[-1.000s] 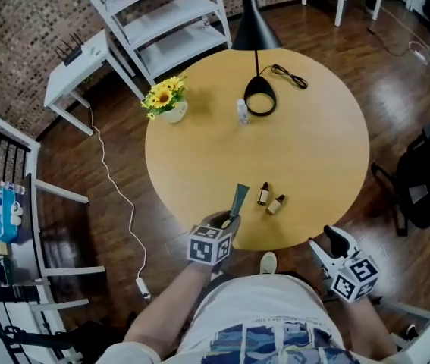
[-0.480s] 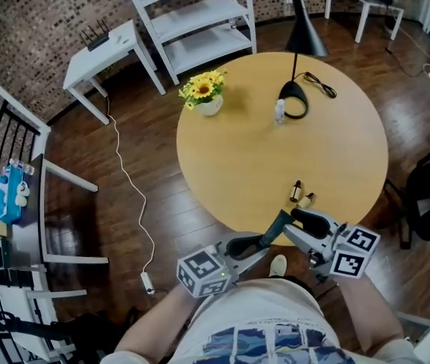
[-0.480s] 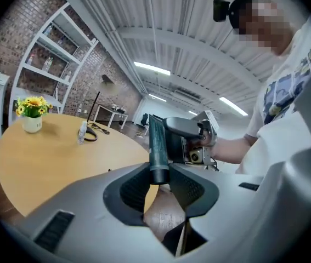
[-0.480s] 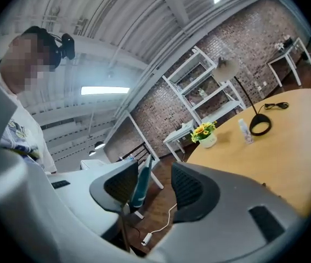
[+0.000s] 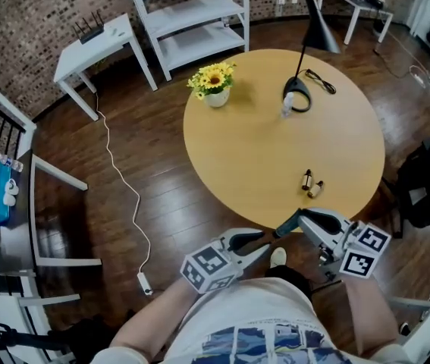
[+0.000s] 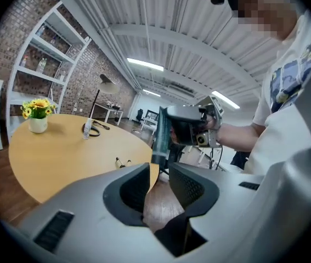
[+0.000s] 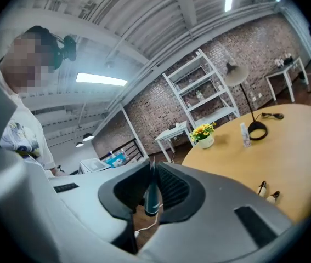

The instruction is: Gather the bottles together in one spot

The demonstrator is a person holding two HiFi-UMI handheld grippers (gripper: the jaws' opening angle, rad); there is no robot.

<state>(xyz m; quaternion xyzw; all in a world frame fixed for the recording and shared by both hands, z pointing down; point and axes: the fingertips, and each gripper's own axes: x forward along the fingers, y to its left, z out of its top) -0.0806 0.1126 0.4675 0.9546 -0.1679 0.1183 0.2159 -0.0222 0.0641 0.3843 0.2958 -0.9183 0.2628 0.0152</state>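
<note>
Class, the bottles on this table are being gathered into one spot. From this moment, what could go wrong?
1. The right gripper pinches the teal tube by one end only, at the table edge; it may slip and drop to the floor.
2. The small bottles sit near that edge; setting the tube beside them could knock them off.
3. The clear bottle stands against the lamp base; reaching for it could bump the base.

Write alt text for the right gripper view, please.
The right gripper is closed on a dark teal tube, pinching its flat end. Beyond, a round wooden table carries two small bottles, a clear bottle, potted sunflowers and a desk lamp.
</note>
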